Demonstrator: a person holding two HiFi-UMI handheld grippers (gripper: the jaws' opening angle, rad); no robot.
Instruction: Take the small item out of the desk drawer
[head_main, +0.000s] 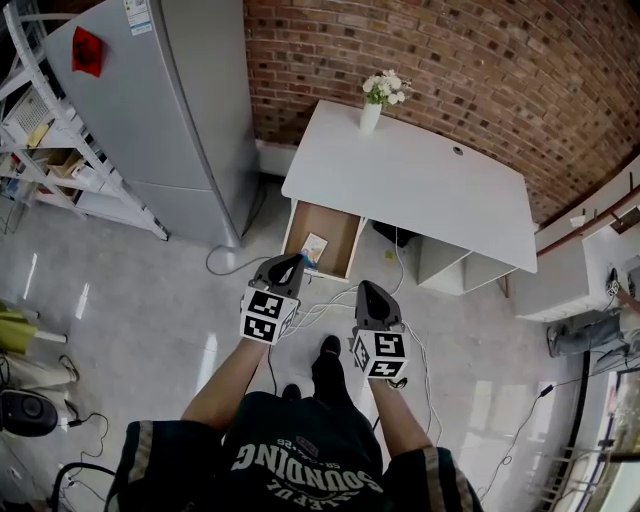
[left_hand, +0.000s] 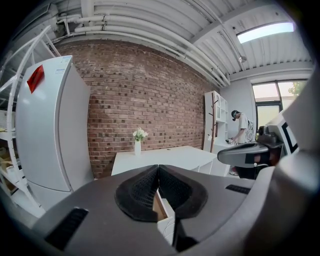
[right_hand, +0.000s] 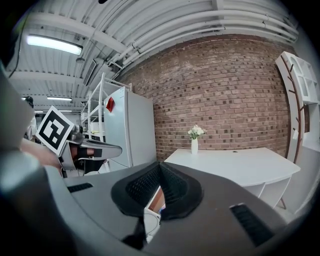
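Observation:
The white desk (head_main: 420, 180) stands against the brick wall with its wooden drawer (head_main: 322, 240) pulled open toward me. A small light-coloured item (head_main: 314, 247) lies in the drawer near its front. My left gripper (head_main: 296, 263) is shut and empty, its tips just short of the drawer's front edge. My right gripper (head_main: 365, 289) hangs over the floor to the right of the drawer, also shut with nothing in it. In the left gripper view the pads (left_hand: 142, 192) meet, with a sliver of the drawer (left_hand: 160, 207) below. The right gripper view shows its jaws (right_hand: 160, 166) closed, with the drawer (right_hand: 156, 197) below.
A vase of white flowers (head_main: 372, 105) stands at the desk's back edge. A grey fridge (head_main: 160, 100) and a metal shelf (head_main: 40, 130) are to the left. Cables (head_main: 325, 308) trail over the floor by my feet. Another person (left_hand: 242, 127) stands far off to the right.

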